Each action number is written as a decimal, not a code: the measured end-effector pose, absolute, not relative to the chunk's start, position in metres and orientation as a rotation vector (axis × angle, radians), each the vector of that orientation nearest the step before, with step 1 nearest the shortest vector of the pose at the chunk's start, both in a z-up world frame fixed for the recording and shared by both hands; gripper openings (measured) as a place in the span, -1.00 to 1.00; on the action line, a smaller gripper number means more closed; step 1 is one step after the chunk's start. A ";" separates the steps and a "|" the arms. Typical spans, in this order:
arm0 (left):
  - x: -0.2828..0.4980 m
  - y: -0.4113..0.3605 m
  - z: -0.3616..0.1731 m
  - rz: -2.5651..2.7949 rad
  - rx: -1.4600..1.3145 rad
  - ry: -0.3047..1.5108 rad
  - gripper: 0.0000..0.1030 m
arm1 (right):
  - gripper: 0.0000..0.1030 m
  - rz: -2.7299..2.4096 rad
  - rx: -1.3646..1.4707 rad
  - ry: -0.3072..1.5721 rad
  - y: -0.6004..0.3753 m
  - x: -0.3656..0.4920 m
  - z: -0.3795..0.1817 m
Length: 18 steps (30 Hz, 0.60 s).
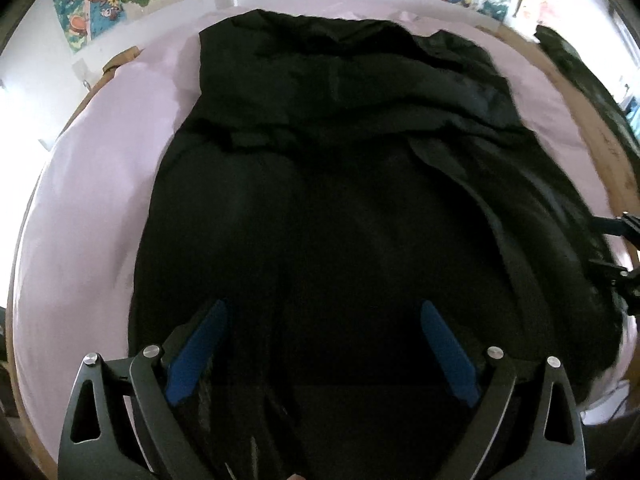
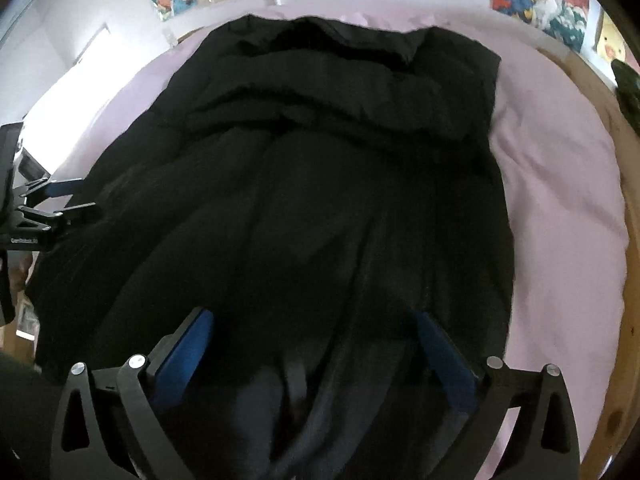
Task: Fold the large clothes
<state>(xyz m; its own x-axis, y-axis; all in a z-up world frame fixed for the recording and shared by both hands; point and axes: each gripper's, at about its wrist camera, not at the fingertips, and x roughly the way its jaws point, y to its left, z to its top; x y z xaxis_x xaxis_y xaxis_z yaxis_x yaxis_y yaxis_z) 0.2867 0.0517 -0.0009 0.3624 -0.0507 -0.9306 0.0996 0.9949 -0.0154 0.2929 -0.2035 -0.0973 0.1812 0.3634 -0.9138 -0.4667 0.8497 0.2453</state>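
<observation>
A large black garment (image 1: 340, 184) lies spread on a pink sheet (image 1: 92, 184), its far part bunched in folds. It also fills the right wrist view (image 2: 312, 200). My left gripper (image 1: 324, 312) is open, blue pads wide apart, right over the near edge of the garment. My right gripper (image 2: 312, 320) is open too, with cloth lying between its fingers. The right gripper shows at the right edge of the left wrist view (image 1: 616, 248), and the left gripper shows at the left edge of the right wrist view (image 2: 60, 200).
The pink sheet (image 2: 560, 200) covers a surface with a wooden rim (image 2: 628, 280). Colourful cartoon posters (image 1: 100, 4) hang on the white wall behind. A dark item (image 1: 580, 76) lies on the rim at far right.
</observation>
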 end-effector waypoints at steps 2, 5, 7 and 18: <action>0.277 0.047 0.008 -0.119 0.036 1.187 0.86 | 1.00 0.595 -0.115 1.264 -0.206 0.279 -0.090; 0.252 0.040 0.023 -0.161 0.037 1.166 0.86 | 1.00 0.609 -0.144 1.258 -0.209 0.255 -0.079; 0.239 0.035 0.029 -0.189 0.045 1.162 0.86 | 1.00 0.627 -0.161 1.250 -0.210 0.237 -0.073; 0.184 0.029 0.035 -0.418 0.200 1.149 0.87 | 1.00 0.834 -0.545 1.113 -0.168 0.163 -0.061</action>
